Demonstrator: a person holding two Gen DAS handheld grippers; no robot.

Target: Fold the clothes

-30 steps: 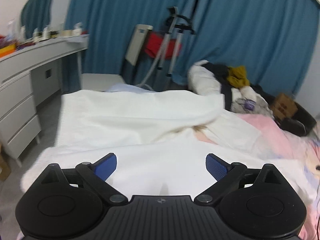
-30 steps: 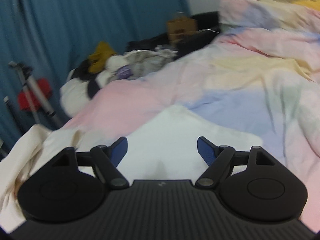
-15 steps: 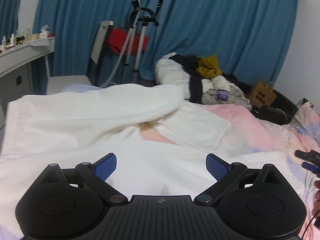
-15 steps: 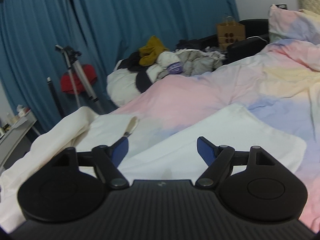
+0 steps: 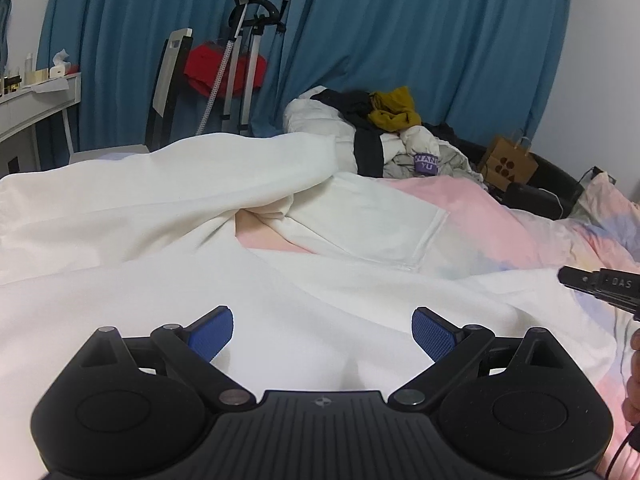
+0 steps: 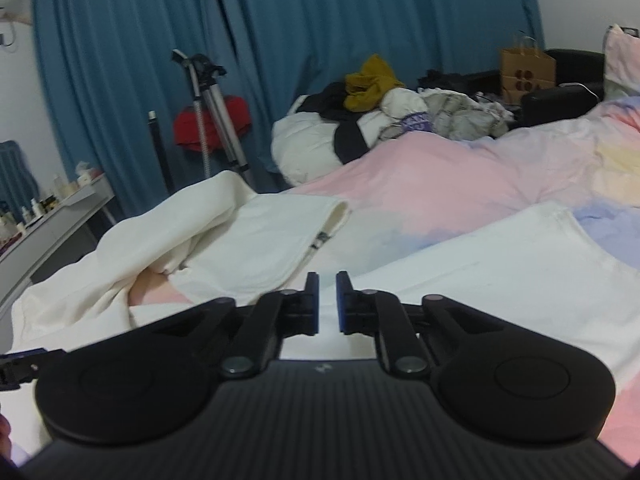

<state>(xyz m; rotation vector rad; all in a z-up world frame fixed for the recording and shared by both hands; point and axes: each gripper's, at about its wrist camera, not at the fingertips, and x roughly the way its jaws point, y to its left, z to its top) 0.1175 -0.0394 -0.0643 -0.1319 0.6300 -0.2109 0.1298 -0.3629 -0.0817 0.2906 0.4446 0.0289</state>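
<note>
A white garment lies spread over the pastel bed cover, with one sleeve bunched toward the back left and a flat panel beside it. It also shows in the right wrist view. My left gripper is open and empty, hovering just above the white cloth. My right gripper has its jaws almost together with a narrow gap and nothing between them; it also shows at the right edge of the left wrist view.
A pile of clothes lies at the far end of the bed. A garment steamer stand with a red item stands before blue curtains. A white dresser is at left, a paper bag at back right.
My right gripper's jaws have closed from wide open to nearly together. Both views have swung and moved closer over the white garment. The right gripper has come further into the left view.
</note>
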